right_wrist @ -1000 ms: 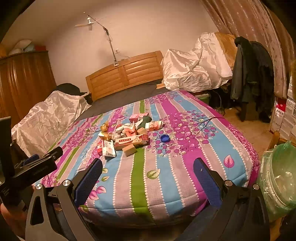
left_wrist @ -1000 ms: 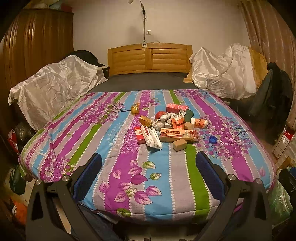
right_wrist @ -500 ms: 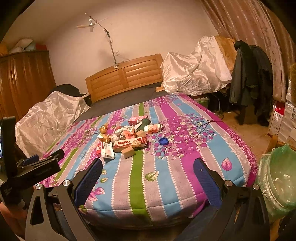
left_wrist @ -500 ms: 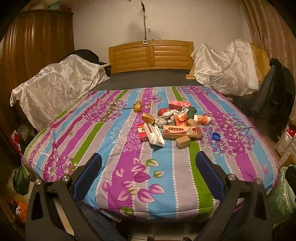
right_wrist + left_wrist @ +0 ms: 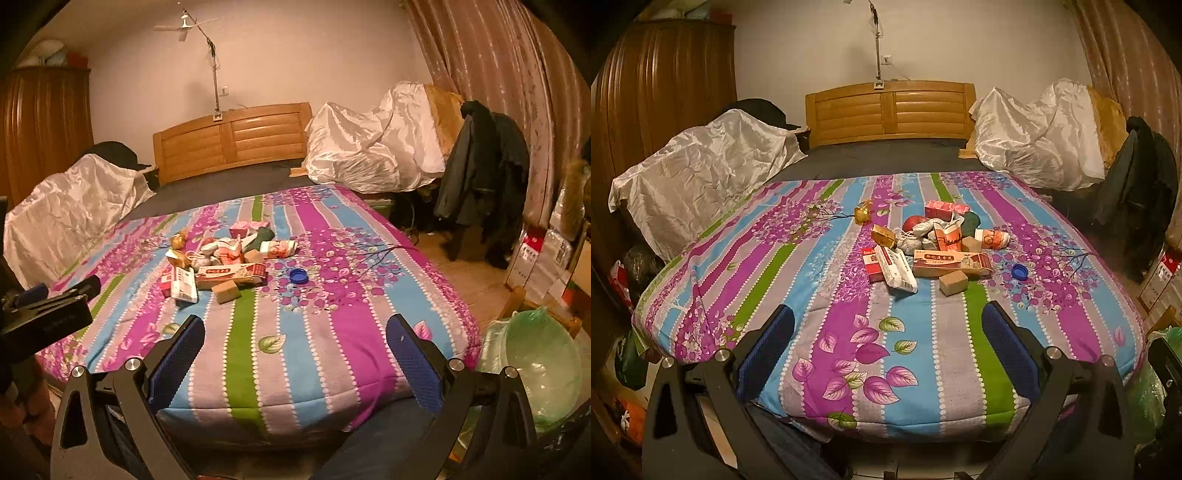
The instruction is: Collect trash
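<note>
A pile of trash lies in the middle of the striped bedspread [image 5: 768,280]: a long tan carton [image 5: 951,261], a white box [image 5: 895,269], a brown block [image 5: 953,283], a blue bottle cap [image 5: 1019,272] and several crumpled wrappers. The pile also shows in the right wrist view, with the carton [image 5: 231,275] and the cap [image 5: 298,276]. My left gripper [image 5: 886,325] is open and empty, at the bed's near edge, well short of the pile. My right gripper [image 5: 295,332] is open and empty, also at the near edge. A bin lined with a green bag [image 5: 535,362] stands at the lower right.
A wooden headboard [image 5: 890,110] stands behind the bed. White-sheeted heaps flank it at left [image 5: 701,170] and right [image 5: 1034,147]. A dark coat [image 5: 484,177] hangs at the right. Boxes [image 5: 539,254] stand on the floor. The left gripper's body [image 5: 44,314] shows at the right view's left edge.
Both grippers have drawn back and risen slightly, so the bed looks farther and lower. The jaws stayed open. The trash pile has not moved.
</note>
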`<state>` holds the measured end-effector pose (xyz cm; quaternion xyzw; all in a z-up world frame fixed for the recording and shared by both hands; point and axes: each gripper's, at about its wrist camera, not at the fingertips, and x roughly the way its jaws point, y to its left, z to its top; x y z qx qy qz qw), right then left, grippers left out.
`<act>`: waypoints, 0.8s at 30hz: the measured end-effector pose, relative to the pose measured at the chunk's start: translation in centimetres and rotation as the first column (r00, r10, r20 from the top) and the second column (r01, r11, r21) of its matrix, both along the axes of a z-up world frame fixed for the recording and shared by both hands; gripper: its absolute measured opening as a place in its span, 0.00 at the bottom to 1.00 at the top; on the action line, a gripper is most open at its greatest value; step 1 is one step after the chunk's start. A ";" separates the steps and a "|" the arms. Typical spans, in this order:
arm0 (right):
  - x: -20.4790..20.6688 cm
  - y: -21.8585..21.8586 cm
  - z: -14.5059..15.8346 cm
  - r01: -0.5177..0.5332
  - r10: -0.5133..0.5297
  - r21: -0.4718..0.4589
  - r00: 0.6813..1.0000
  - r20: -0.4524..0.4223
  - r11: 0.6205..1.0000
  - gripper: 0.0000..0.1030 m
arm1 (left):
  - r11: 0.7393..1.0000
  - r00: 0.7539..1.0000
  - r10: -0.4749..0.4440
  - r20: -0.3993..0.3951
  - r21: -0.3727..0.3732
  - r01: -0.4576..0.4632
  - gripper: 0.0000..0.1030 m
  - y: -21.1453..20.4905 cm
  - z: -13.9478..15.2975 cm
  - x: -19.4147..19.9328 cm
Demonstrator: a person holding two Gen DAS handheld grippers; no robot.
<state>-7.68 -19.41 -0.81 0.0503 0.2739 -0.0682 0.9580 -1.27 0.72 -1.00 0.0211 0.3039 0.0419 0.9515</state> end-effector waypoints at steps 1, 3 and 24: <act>0.1 0.0 -0.1 0.006 -0.006 -0.005 1.000 -0.009 1.000 0.95 | 1.000 1.000 -0.001 0.001 0.002 0.001 0.95 -0.1 0.0 0.0; 0.2 -0.2 -0.3 0.012 -0.012 -0.004 1.000 -0.020 1.000 0.95 | 1.000 1.000 -0.003 0.002 0.006 0.003 0.95 -0.2 0.0 0.0; 2.8 -1.5 -2.0 0.012 -0.007 0.056 0.996 -0.090 0.998 0.95 | 0.999 0.996 0.019 -0.092 -0.047 -0.023 0.95 1.4 -1.6 1.8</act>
